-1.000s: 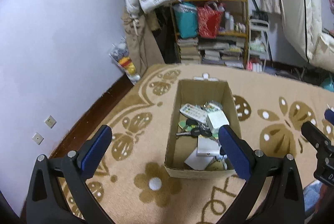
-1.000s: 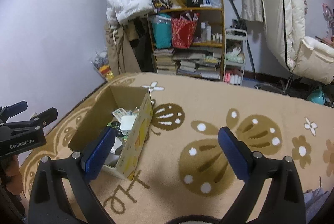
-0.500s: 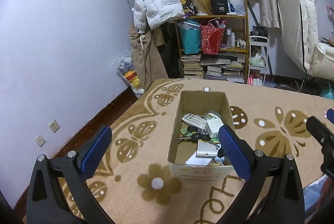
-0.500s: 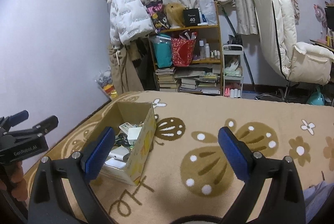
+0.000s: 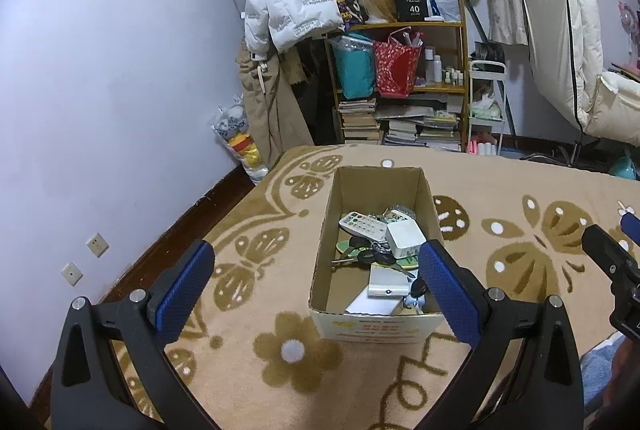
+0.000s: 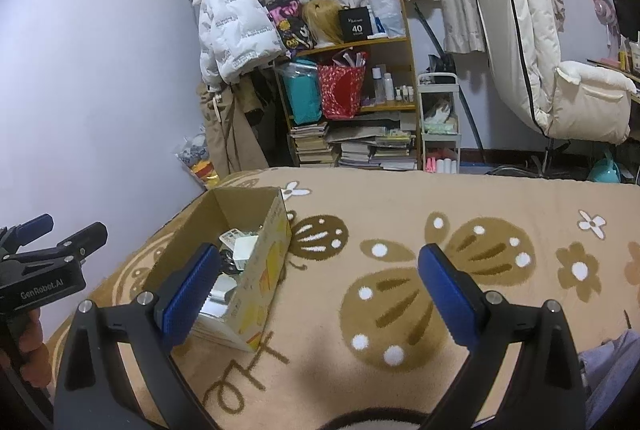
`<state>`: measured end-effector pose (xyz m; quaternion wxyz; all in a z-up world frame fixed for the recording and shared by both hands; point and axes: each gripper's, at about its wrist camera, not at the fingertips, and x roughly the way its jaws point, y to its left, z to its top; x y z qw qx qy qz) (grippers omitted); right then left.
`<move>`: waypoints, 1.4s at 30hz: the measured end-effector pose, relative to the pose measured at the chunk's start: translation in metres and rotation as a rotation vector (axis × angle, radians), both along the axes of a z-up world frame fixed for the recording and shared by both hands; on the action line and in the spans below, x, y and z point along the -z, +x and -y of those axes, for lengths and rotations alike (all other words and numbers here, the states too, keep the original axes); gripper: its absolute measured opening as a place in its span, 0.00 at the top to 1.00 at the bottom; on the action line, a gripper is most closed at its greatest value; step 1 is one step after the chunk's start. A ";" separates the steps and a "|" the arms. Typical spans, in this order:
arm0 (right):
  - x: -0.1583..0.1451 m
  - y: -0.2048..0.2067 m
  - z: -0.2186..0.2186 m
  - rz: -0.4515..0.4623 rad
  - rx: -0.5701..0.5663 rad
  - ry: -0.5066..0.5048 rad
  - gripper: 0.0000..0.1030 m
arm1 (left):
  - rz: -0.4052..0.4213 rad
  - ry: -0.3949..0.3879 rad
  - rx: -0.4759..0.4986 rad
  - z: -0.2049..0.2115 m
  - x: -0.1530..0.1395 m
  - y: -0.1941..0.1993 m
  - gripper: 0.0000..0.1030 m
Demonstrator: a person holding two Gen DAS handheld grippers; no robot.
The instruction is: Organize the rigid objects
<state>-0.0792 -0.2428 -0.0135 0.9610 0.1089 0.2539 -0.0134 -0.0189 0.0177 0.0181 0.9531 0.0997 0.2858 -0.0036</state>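
- The box [image 5: 376, 250] sits on the patterned rug [image 5: 520, 189], open at the top; inside lie a remote [image 5: 362, 226], a white adapter [image 5: 405, 238], keys [image 5: 370, 257], a flat silver case [image 5: 387, 282] and papers, all heaped toward the near end; the far end of the floor of the box is bare.
- The left gripper [image 5: 316, 286] hangs above and just short of the near wall of the box, jaws spread wide and holding nothing; the right gripper [image 6: 318, 288] hovers over bare rug to the right of the box, jaws likewise wide and holding nothing.
- No loose item shows on the rug in either view; so the step in hand is, by my reading, either to pick something out of the box or to end the sorting; I cannot tell which.
- If a pick is meant, the left gripper is better placed; bring it straight down over the box; keep both fingers inside the walls so the cardboard is not caught.
- The adapter looks the easiest target; it stands proud of the heap and has flat sides; close across its short width.
- The keys are tangled and flat; they may drag neighbours along; lift slowly.
- Keep the right gripper clear of the box, or use it to steady the right wall; a light box may slide on the rug.
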 end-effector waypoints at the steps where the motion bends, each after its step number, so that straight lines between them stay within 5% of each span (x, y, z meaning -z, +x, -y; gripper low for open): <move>1: 0.002 0.002 0.000 -0.005 0.002 -0.002 0.00 | -0.003 0.005 0.000 0.001 0.002 0.001 0.02; 42: 0.019 0.019 0.000 -0.064 -0.012 0.027 0.00 | -0.060 0.060 0.019 0.011 0.020 0.011 0.02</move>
